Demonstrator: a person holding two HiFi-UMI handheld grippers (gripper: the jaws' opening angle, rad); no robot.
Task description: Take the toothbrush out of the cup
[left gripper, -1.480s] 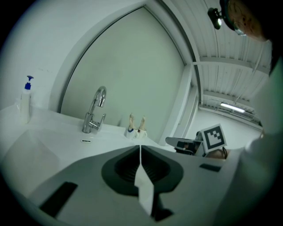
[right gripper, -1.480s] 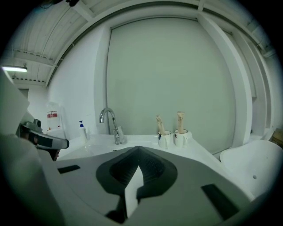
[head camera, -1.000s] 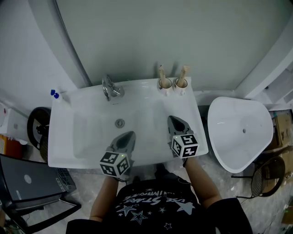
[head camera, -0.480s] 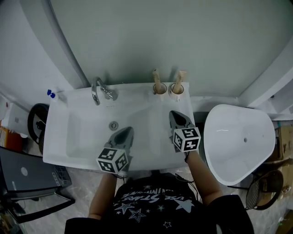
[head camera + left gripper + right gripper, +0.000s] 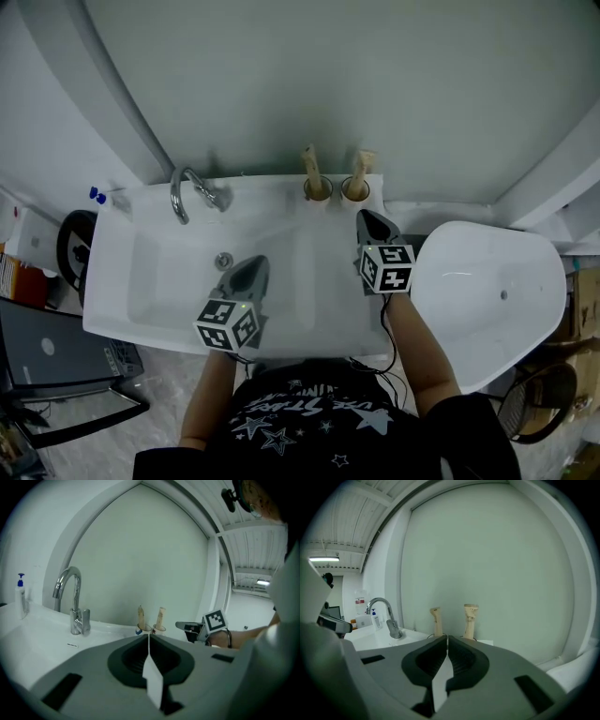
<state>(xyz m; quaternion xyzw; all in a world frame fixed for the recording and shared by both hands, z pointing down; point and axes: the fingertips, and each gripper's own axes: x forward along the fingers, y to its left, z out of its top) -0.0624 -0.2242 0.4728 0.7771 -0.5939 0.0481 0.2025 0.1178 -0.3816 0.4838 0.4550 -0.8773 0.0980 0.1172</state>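
Two small cups [image 5: 317, 190] [image 5: 354, 191] stand side by side on the back rim of the white sink [image 5: 122, 300]. A beige toothbrush handle [image 5: 308, 161] sticks up from the left cup and another beige handle [image 5: 361, 165] from the right one. In the right gripper view the same handles [image 5: 436, 620] [image 5: 469, 619] rise just beyond my jaws. My right gripper [image 5: 367, 218] is shut and empty, a short way in front of the right cup. My left gripper [image 5: 251, 266] hangs shut and empty over the basin, and sees the cups [image 5: 151, 629] ahead.
A chrome faucet [image 5: 187, 187] stands at the sink's back left, with a blue-capped bottle [image 5: 97, 195] at the far left corner. The drain [image 5: 223, 261] lies left of my left gripper. A white toilet [image 5: 492, 281] sits close on the right.
My right gripper has moved forward toward the cups. The left gripper has stayed over the basin, and the head view has shifted.
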